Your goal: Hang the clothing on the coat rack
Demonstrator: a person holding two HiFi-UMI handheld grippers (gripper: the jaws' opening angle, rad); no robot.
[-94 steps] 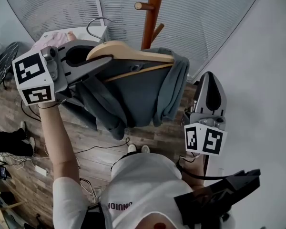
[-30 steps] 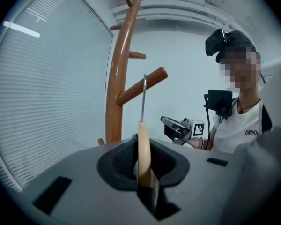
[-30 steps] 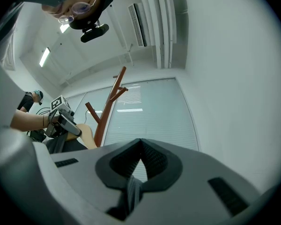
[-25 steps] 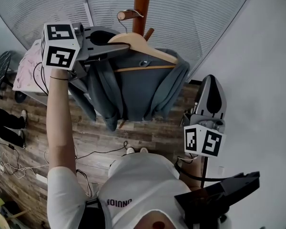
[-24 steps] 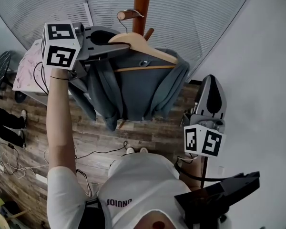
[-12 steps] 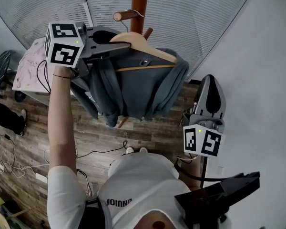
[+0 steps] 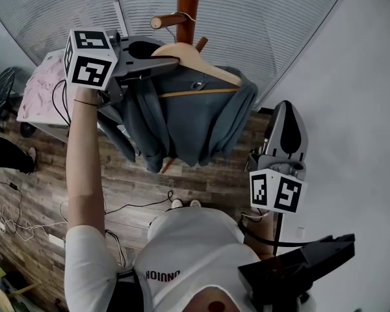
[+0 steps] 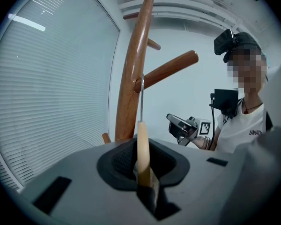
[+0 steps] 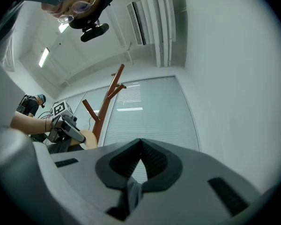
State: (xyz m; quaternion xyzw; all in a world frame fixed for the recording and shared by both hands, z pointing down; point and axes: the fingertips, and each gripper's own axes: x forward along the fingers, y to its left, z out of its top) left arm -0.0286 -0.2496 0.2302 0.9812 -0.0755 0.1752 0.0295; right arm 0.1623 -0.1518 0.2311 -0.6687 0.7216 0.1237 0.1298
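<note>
A grey garment [image 7: 185, 119] hangs on a wooden hanger [image 7: 198, 60]. My left gripper [image 7: 169, 62] is raised and shut on the hanger's left shoulder. In the left gripper view the wood [image 8: 143, 146] is pinched between the jaws. The hanger's metal hook [image 8: 142, 97] rises to a peg [image 8: 171, 68] of the brown coat rack [image 8: 133, 74] and sits over it, close to the pole. In the head view the hook [image 7: 187, 16] lies at the same peg [image 7: 164, 22]. My right gripper [image 7: 284, 107] is held low at the right, shut and empty, its jaws [image 9: 139, 170] pointing up.
Window blinds [image 7: 260, 25] run behind the rack and a plain wall [image 7: 357, 109] is to the right. A white table with pink cloth [image 7: 42, 93] stands at the left. Cables [image 7: 26, 223] lie on the wood floor. Another person's legs [image 7: 3, 155] show at far left.
My left gripper with the hanger has drifted slightly up and right, staying at the peg. Since the oldest frame it has lifted the garment up to the rack. My right gripper has stayed put.
</note>
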